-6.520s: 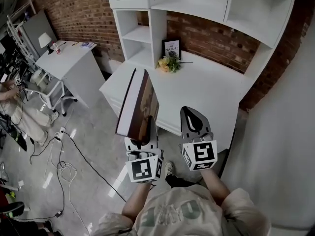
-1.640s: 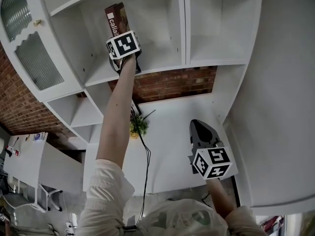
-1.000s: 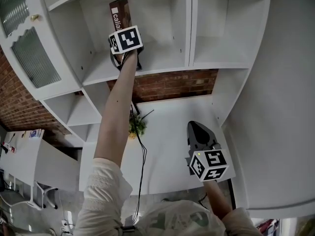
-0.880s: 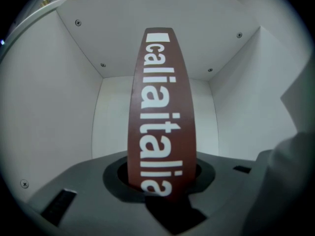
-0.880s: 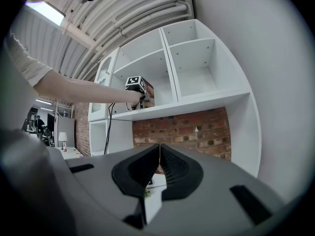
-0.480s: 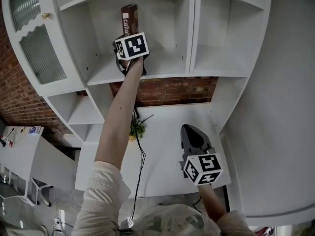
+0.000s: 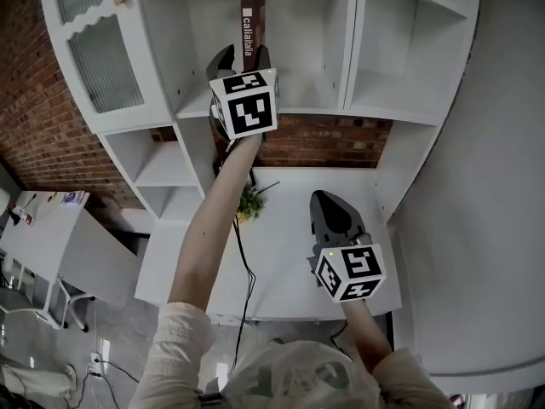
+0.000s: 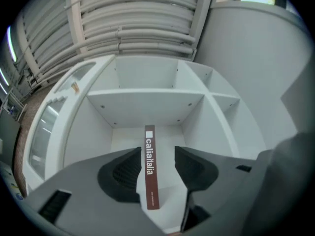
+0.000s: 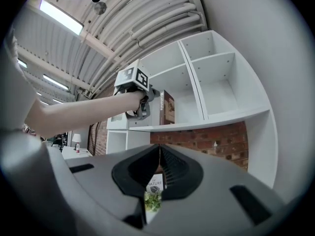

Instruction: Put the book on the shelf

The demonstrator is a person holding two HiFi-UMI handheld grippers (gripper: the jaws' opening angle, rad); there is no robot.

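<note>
The book (image 7: 252,24) stands upright on the shelf (image 7: 315,109), spine outward, in the wide upper compartment of the white unit. The print on the spine runs top to bottom. In the right gripper view the book (image 9: 167,107) shows its cover side-on, with its foot flat on the shelf board and bare shelf on both sides of it.

The left tongs (image 7: 245,56) are raised on an outstretched arm to the book's lower half, one jaw on each side of the spine. In the left gripper view the left tongs (image 8: 157,154) are spread wide with the book (image 8: 151,176) between them. The book stands close beside the left-hand jaw, and a clear strip of shelf shows between the book and the right-hand jaw. Neither pad presses on the cover, so the book stands on its own. The marker cube (image 7: 247,102) sits just below the book in the head view.

The right tongs (image 7: 330,201) hang well below the book and to its right, over the white bench (image 7: 281,254). Their jaws are closed flat on each other with nothing between them, as the right gripper view shows at the right tongs (image 9: 160,154).

Directly below the book, on the bench against the brick wall (image 7: 324,147), is a small bunch of flowers (image 7: 249,203). To the book's left is a cabinet door (image 7: 102,41) with ribbed glass.
</note>
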